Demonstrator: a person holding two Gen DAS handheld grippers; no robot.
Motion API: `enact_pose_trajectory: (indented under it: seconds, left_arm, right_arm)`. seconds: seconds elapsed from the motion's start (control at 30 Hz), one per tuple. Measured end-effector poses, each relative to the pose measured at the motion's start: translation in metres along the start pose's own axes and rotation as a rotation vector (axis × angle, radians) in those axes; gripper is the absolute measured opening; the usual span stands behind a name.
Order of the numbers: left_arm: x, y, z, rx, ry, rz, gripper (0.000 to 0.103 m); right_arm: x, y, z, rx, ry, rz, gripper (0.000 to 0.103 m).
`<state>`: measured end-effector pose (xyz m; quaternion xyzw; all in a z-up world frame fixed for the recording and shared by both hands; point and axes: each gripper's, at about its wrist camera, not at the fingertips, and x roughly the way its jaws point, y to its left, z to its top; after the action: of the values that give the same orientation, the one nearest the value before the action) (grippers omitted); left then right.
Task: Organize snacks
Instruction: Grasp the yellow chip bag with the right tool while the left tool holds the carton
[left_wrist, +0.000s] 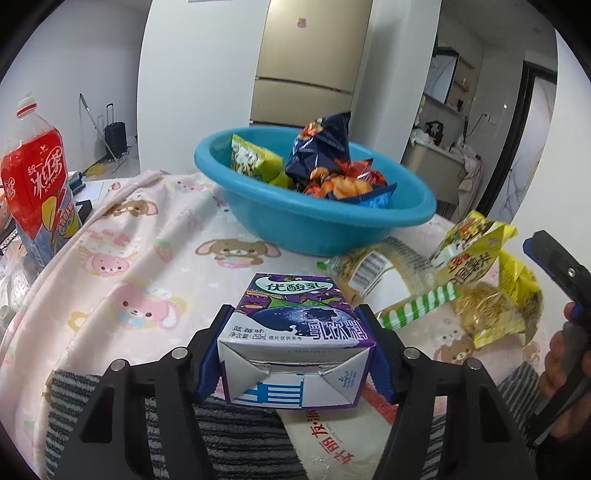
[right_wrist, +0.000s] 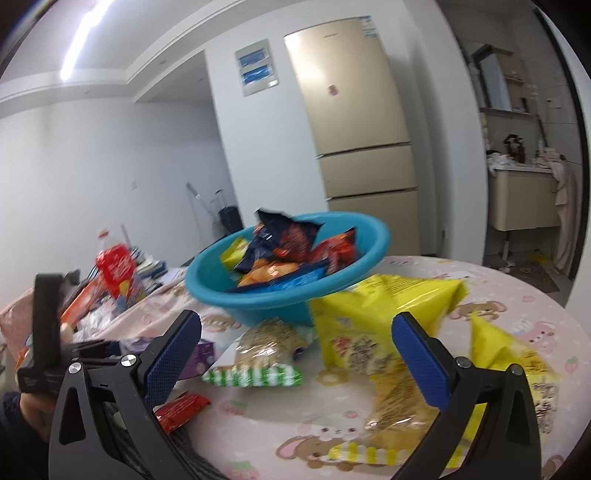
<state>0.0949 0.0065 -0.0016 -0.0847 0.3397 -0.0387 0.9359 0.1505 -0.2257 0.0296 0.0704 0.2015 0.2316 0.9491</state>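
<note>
The left gripper (left_wrist: 295, 332) clamps the purple yogurt-drink carton (left_wrist: 295, 332) by its sides, ready for the blue basin (left_wrist: 258, 221), while the right gripper (right_wrist: 295, 354) gapes empty over the yellow chip bags (right_wrist: 376, 325).

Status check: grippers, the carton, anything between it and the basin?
Left gripper shut on purple milk carton. Right gripper open, empty, above yellow snack bags. Blue basin ahead, half full; path clear.
</note>
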Motion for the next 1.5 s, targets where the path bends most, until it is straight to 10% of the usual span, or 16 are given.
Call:
enact_pose_trajectory:
  seconds: [0.3,0.87,1.5]
  left_arm:
    - [-0.008,-0.002,0.002,0.002,-0.032,-0.014,0.067]
    - [-0.009,-0.002,0.002,-0.006,-0.025,-0.026,0.067]
    - [-0.011,-0.002,0.002,-0.010,-0.022,-0.045,0.067]
  right_arm:
    - [0.007,-0.044,0.003,0.139,0.039,-0.089,0.103]
    - [0.063,-0.054,0.014,-0.011,0.283,-0.194,0.103]
    - [0.105,-0.025,0.018,-0.183,0.354,-0.300,0.103]
